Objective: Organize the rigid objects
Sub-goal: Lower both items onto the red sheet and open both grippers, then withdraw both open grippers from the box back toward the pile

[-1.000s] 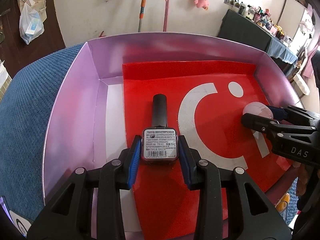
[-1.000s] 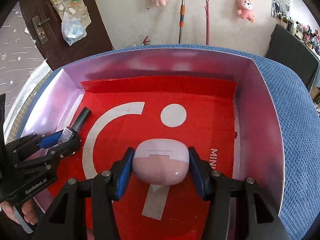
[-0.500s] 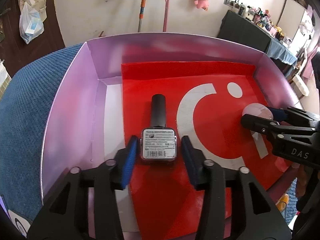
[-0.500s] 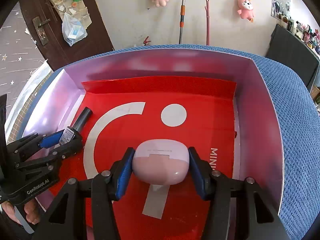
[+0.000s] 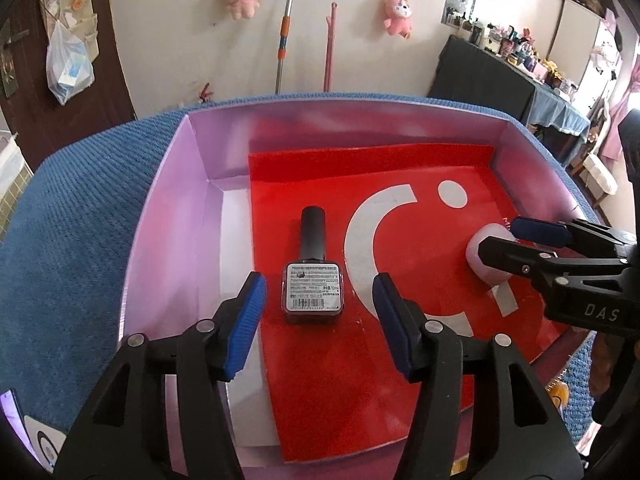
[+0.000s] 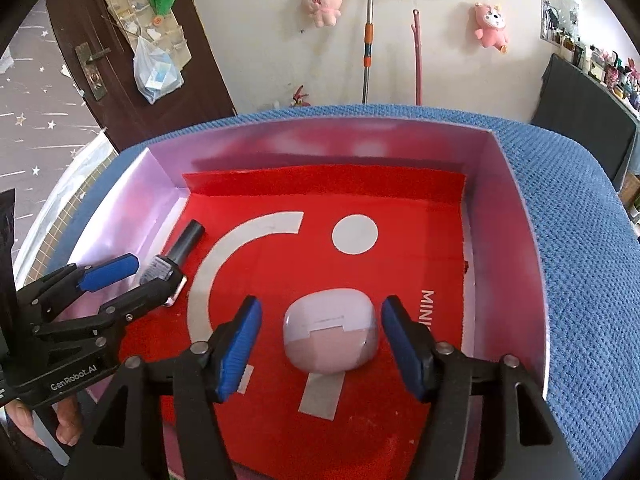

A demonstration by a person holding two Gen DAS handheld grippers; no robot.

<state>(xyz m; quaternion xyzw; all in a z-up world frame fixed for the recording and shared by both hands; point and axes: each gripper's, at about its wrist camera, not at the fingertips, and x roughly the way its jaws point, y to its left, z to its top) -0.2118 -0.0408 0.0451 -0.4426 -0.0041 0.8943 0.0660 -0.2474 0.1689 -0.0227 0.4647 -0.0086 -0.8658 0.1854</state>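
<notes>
A dark nail polish bottle [image 5: 313, 284] with a black cap lies on the red floor of a purple-walled box [image 5: 168, 216]. My left gripper [image 5: 318, 312] is open, its blue pads on either side of the bottle, not touching it. A pale pink earbud case [image 6: 330, 334] lies on the red floor further right. My right gripper [image 6: 322, 342] is open around the case with gaps on both sides. The bottle [image 6: 172, 258] and left gripper [image 6: 120, 284] show at the left of the right wrist view. The case [image 5: 486, 256] and right gripper [image 5: 528, 240] show at the right of the left wrist view.
The box sits on a blue textured cloth [image 6: 592, 240]. The box walls [image 6: 508, 232] stand close on the right of the case and on the left of the bottle. A wall with plush toys and a broom lies behind.
Both grippers have opened: the left let go of the bottle, the right let go of the pink case. Both objects now rest on the box floor. Both grippers have lifted back a little.
</notes>
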